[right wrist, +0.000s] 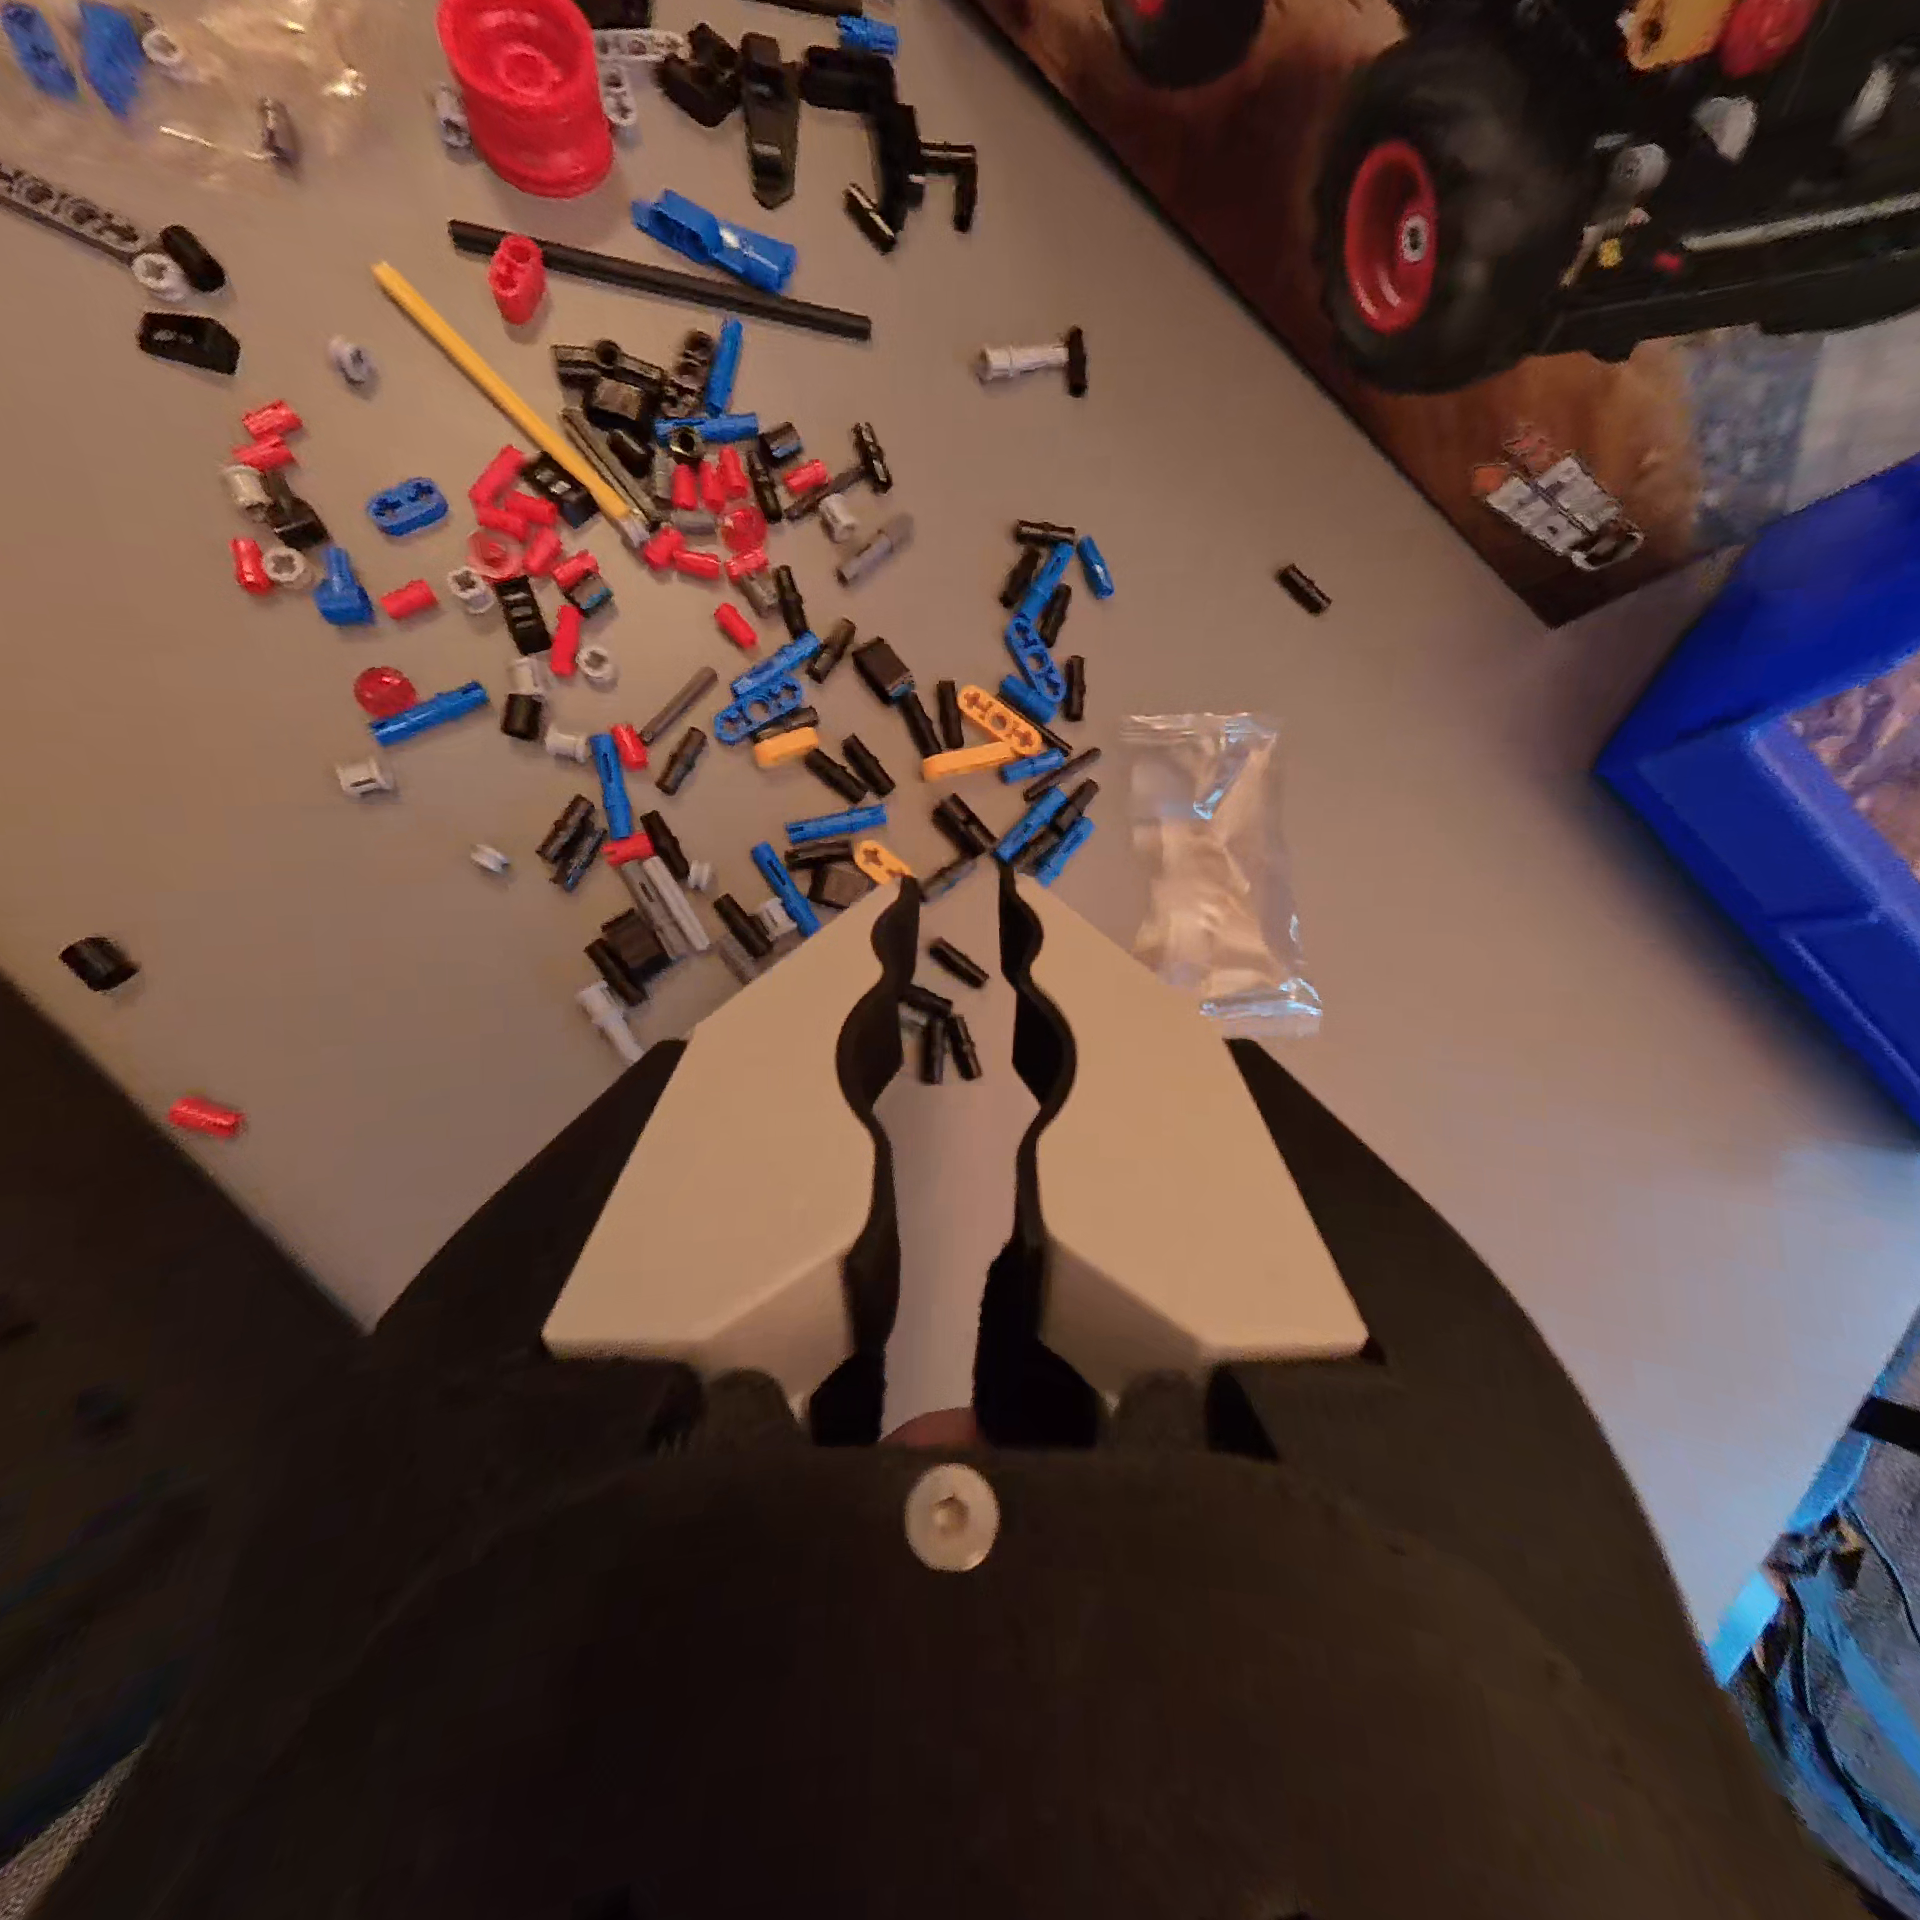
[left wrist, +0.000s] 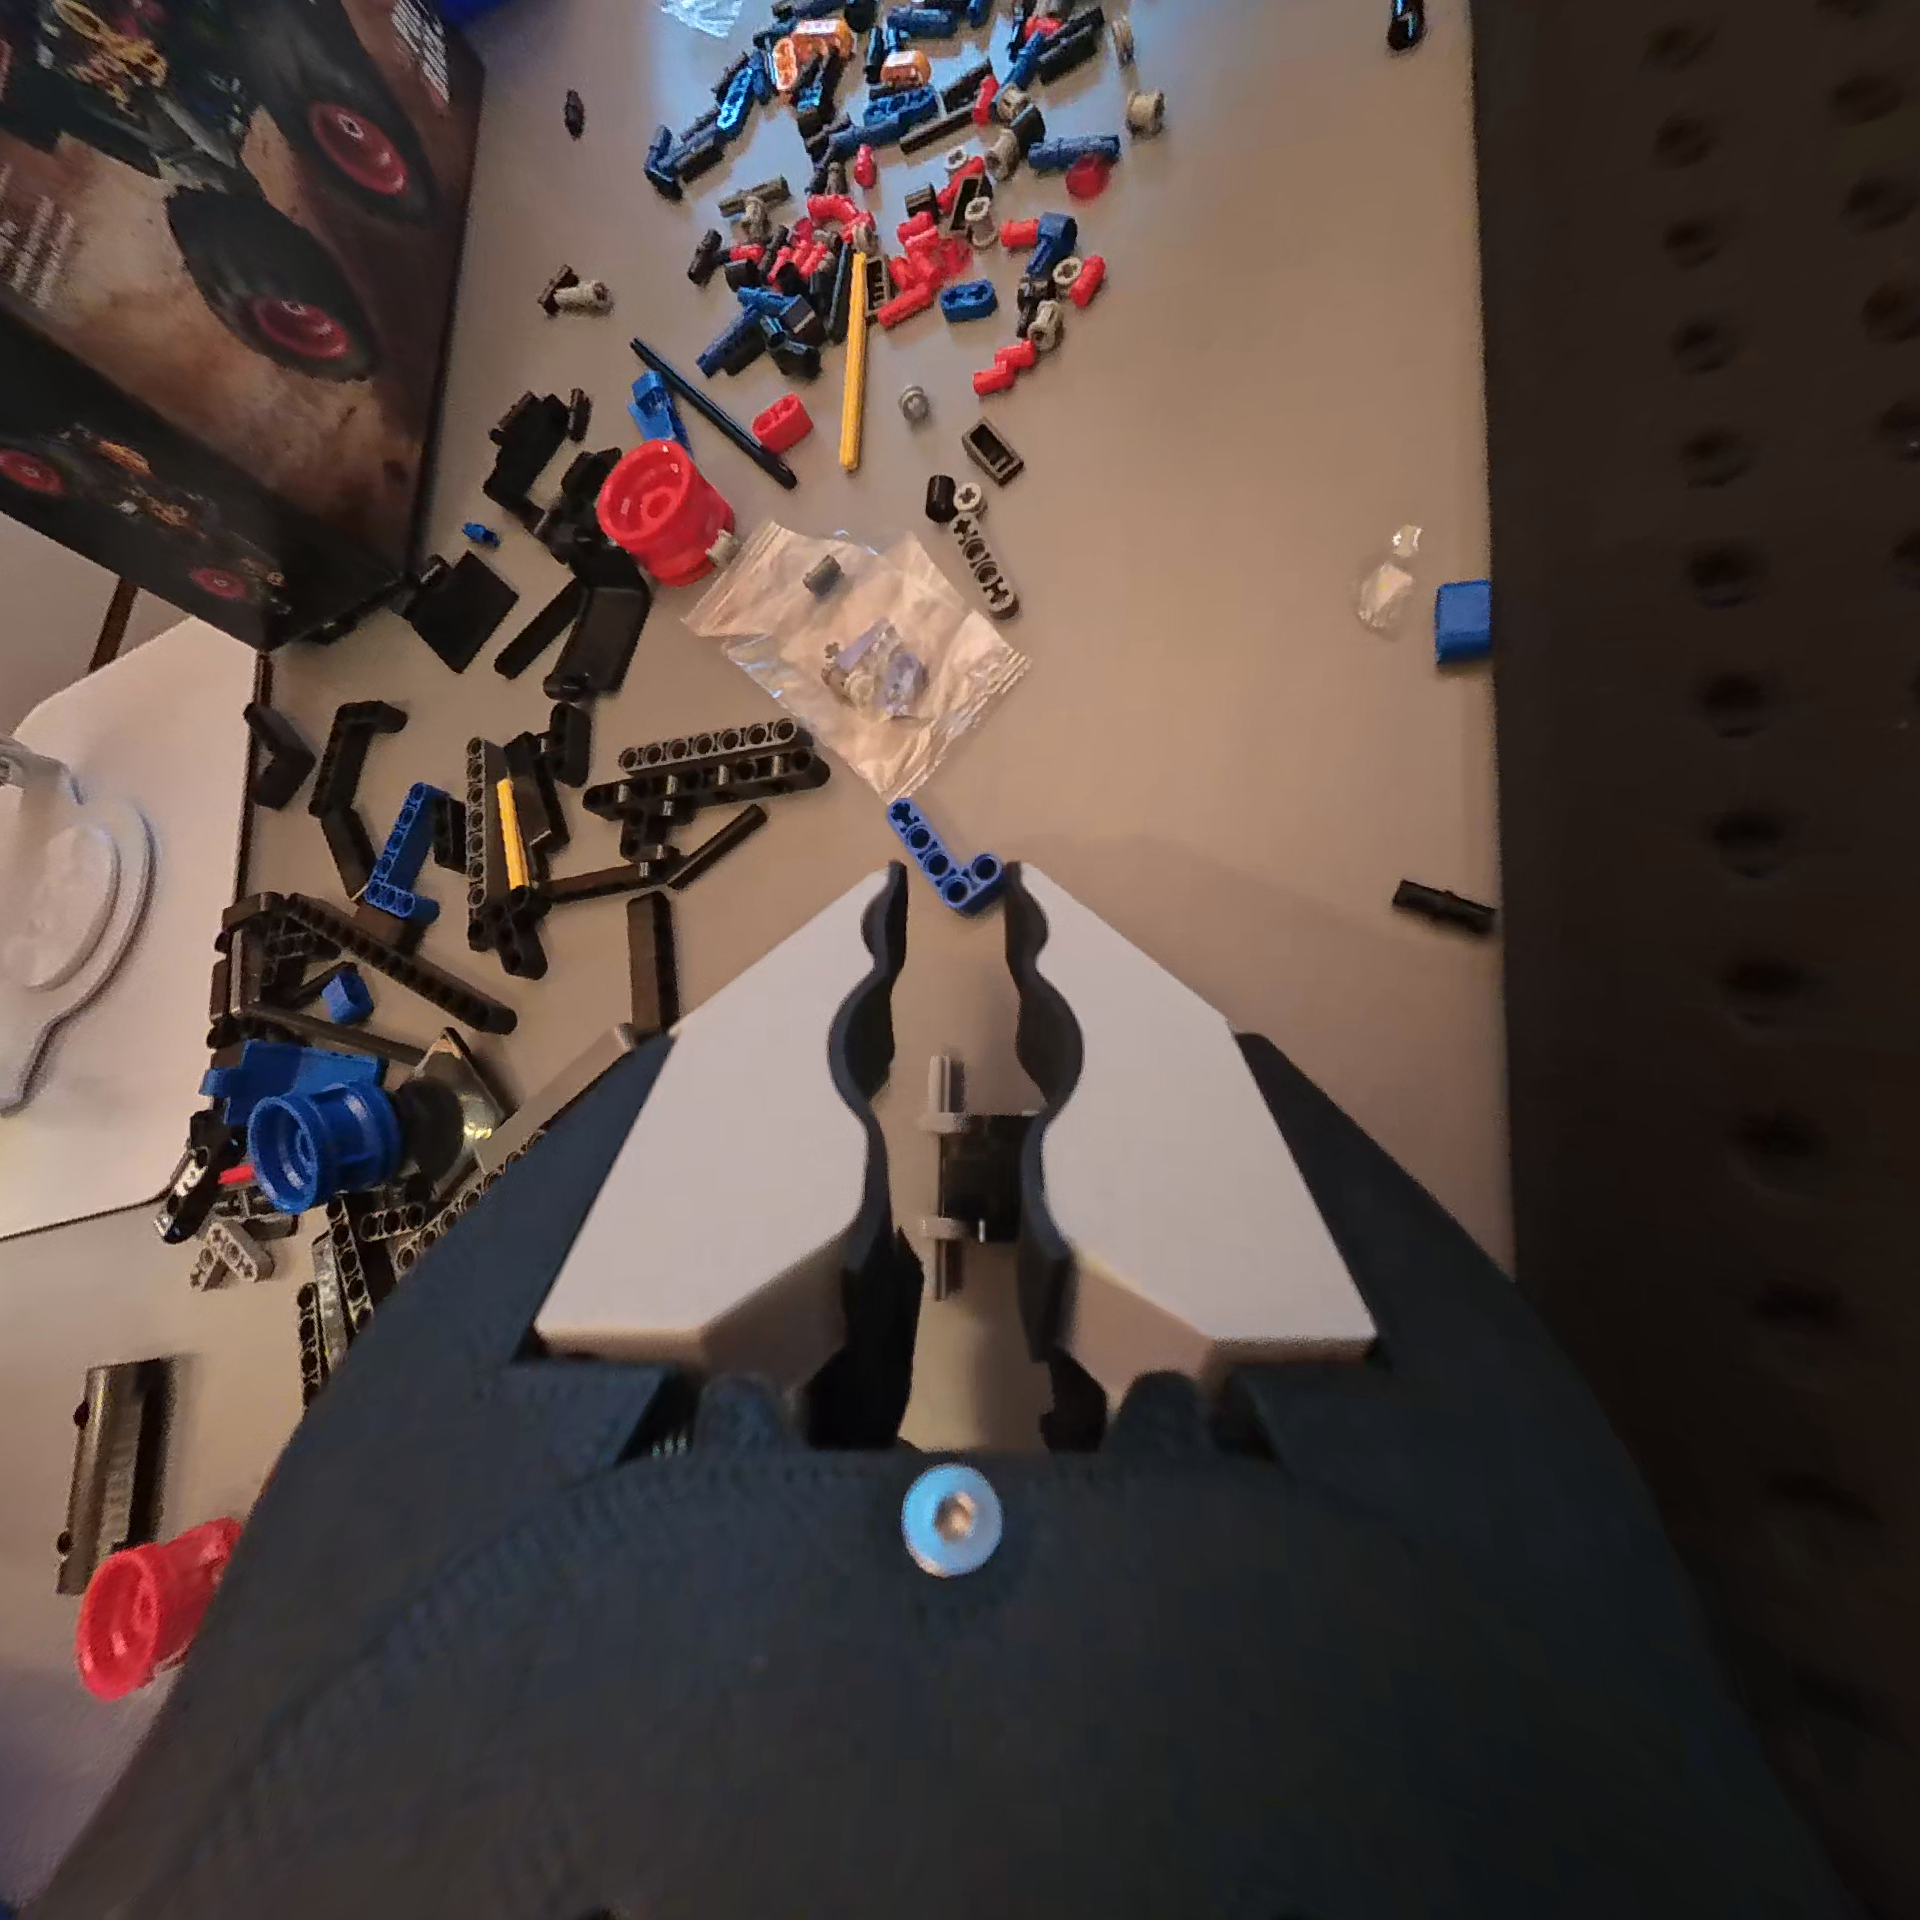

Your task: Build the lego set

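Observation:
My left gripper [left wrist: 956, 883] hangs over the grey table [left wrist: 1195, 727], jaws narrowly apart. A small black block on a grey axle [left wrist: 971, 1169] sits deep between its fingers, against the right one. A blue L-shaped beam [left wrist: 945, 857] lies on the table just beyond its tips. My right gripper [right wrist: 958, 883] is slightly open and empty above a scatter of small red, blue, black and orange parts [right wrist: 727, 623]. A few black pins [right wrist: 940, 1029] lie on the table between its fingers.
The set's box [left wrist: 208, 260] stands at the left, and at the right in the right wrist view [right wrist: 1507, 260]. Black beams [left wrist: 707, 779], red [left wrist: 665, 509] and blue [left wrist: 312, 1143] wheel hubs, a parts bag [left wrist: 862, 644], an empty bag [right wrist: 1216, 873], a blue bin [right wrist: 1787, 790], a dark perforated panel [left wrist: 1714, 727]. Some 30 cm of space lies between my two pairs of fingers.

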